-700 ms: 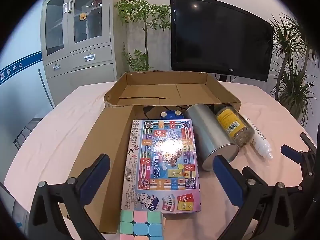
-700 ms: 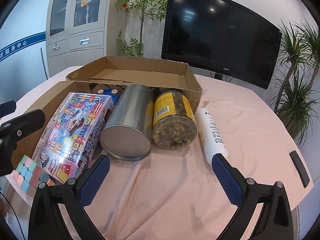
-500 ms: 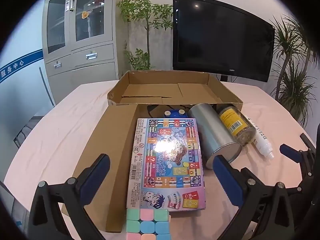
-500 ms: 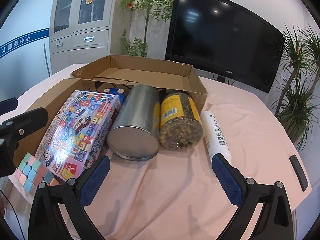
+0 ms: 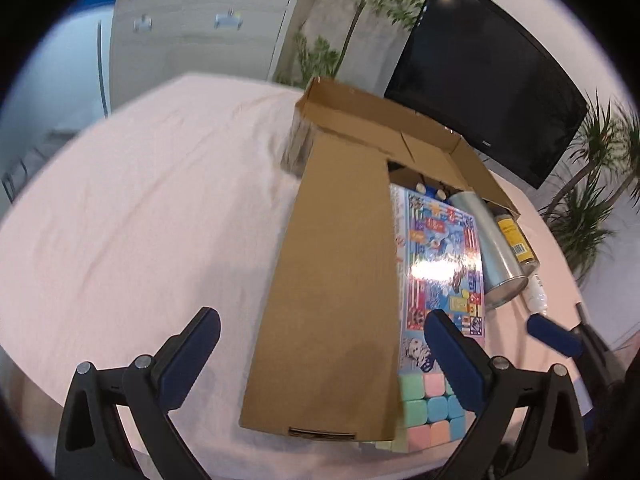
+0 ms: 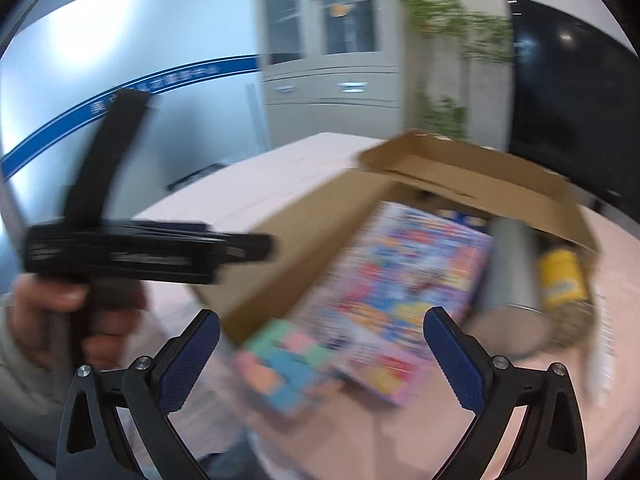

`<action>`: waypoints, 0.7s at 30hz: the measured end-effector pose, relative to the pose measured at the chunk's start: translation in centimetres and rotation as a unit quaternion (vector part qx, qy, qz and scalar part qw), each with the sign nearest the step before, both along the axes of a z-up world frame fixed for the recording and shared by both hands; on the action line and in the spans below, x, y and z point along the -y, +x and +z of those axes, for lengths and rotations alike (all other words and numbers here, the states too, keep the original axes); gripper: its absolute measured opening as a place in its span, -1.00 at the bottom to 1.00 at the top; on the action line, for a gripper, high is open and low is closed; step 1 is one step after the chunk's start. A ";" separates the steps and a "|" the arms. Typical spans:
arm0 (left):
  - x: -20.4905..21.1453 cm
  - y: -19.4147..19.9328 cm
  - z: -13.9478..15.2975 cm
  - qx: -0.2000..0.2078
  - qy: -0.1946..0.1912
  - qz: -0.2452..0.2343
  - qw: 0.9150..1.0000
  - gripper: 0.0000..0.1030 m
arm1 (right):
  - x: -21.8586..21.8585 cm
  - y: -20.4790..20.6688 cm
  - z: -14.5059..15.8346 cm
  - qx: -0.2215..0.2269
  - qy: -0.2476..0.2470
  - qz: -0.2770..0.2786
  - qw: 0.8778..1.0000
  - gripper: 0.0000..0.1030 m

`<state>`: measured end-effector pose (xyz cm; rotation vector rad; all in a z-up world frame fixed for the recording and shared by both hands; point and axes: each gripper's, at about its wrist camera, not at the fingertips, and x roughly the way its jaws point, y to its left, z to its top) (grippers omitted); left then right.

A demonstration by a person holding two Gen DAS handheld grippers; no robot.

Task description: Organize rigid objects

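Observation:
An open cardboard box [image 5: 424, 148] lies on the pink table, its long flap [image 5: 336, 280] spread toward me. On the cloth in front of it lie a colourful board-game box [image 5: 440, 256], a silver tin [image 5: 500, 252], a yellow-labelled jar [image 5: 516, 240] and a white bottle [image 5: 538, 294]. A pastel puzzle cube [image 5: 430, 412] sits at the game box's near end. My left gripper [image 5: 320, 344] is open and empty above the flap. My right gripper [image 6: 320, 344] is open and empty above the cube [image 6: 284, 364]; that view is blurred.
A black TV [image 5: 488, 76] stands behind the box, with plants [image 5: 588, 216] to the right and a grey cabinet [image 5: 200, 28] at the back left. The left gripper's body and the hand holding it [image 6: 120, 248] fill the left of the right wrist view.
Both grippers have swung to the left. The left wrist view now centres on the flap and bare cloth. The right wrist view now centres on the cube and game box and is motion-blurred.

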<state>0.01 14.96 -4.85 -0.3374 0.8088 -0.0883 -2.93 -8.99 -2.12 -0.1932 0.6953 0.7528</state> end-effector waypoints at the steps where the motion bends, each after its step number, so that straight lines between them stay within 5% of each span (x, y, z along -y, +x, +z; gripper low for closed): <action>1: -0.5 0.1 -0.7 -0.009 -0.031 -0.012 0.999 0.81 | -1.2 0.0 -0.3 -0.009 -0.001 0.013 1.000 0.99; 5: -0.4 -0.1 -1.9 -0.028 -0.088 -0.044 0.995 0.42 | -4.2 0.6 -1.2 -0.050 -0.006 0.027 0.998 0.96; 11: 0.4 -1.3 -0.3 -0.024 -0.169 -0.115 0.979 0.41 | -5.8 1.2 -1.5 -0.053 -0.025 0.018 0.998 0.94; 12: 0.5 -0.9 0.2 -0.053 -0.163 -0.116 0.978 0.41 | -6.0 1.4 -1.7 -0.057 -0.030 0.011 0.998 0.94; 16: 1.1 -0.5 -0.2 -0.036 -0.188 -0.136 0.972 0.41 | -5.6 3.1 -2.7 -0.077 -0.036 -0.012 0.996 0.79; 17: 1.0 -0.4 -0.4 -0.036 -0.196 -0.137 0.970 0.41 | -5.3 3.2 -3.0 -0.080 -0.036 -0.019 0.996 0.33; 19: 0.1 -0.1 -0.7 -0.047 -0.211 -0.134 0.967 0.44 | -4.7 3.9 -3.2 -0.087 -0.019 -0.019 0.996 0.11; 21: -1.5 -0.6 -1.3 -0.047 -0.223 -0.107 0.968 0.45 | -4.1 4.5 -3.2 -0.110 0.005 -0.019 0.994 -1.00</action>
